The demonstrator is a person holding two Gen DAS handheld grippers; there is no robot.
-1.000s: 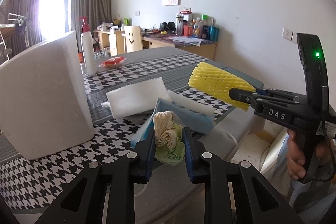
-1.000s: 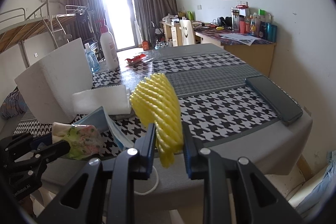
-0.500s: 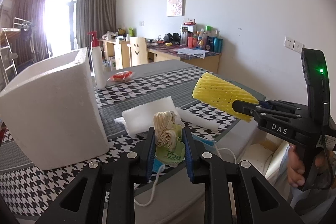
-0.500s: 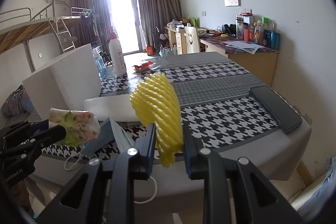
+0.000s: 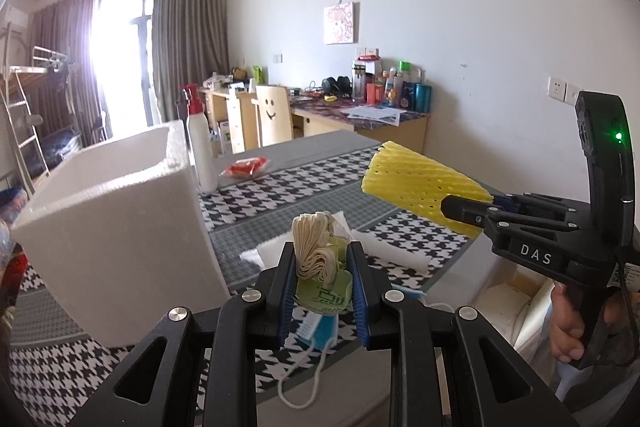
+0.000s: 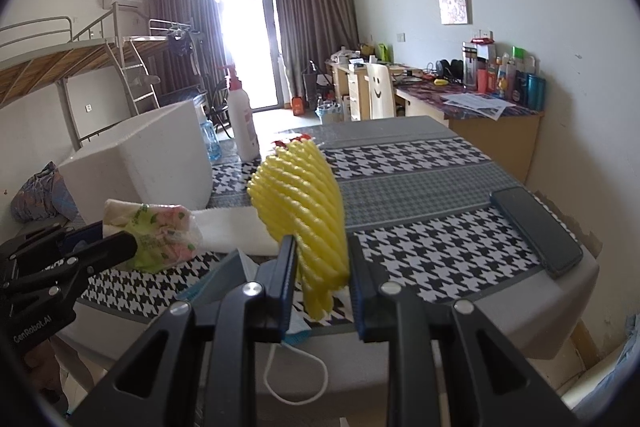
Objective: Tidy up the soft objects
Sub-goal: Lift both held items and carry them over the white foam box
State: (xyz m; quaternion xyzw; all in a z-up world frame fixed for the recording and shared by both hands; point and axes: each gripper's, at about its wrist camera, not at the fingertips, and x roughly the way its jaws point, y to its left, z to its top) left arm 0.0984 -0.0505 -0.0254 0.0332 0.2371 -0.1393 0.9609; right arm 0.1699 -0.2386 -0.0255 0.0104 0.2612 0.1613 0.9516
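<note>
Left gripper (image 5: 320, 283) of matte black linked arms, blue pads, silver screws, right gripper (image 5: 460, 213) black with pistol handle, white "DAS" lettering, green light, hand (image 5: 568, 323) on the handle, "GenRobot.AI" print

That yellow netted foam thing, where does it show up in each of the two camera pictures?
Left wrist view: the yellow foam net is at right of centre, sticking out leftward from the right gripper, above the table.
Right wrist view: the yellow foam net is at centre, pinched low down between that gripper's own fingers.
Shared landmark: the white foam box stands on the table, left of the net in both.
</note>
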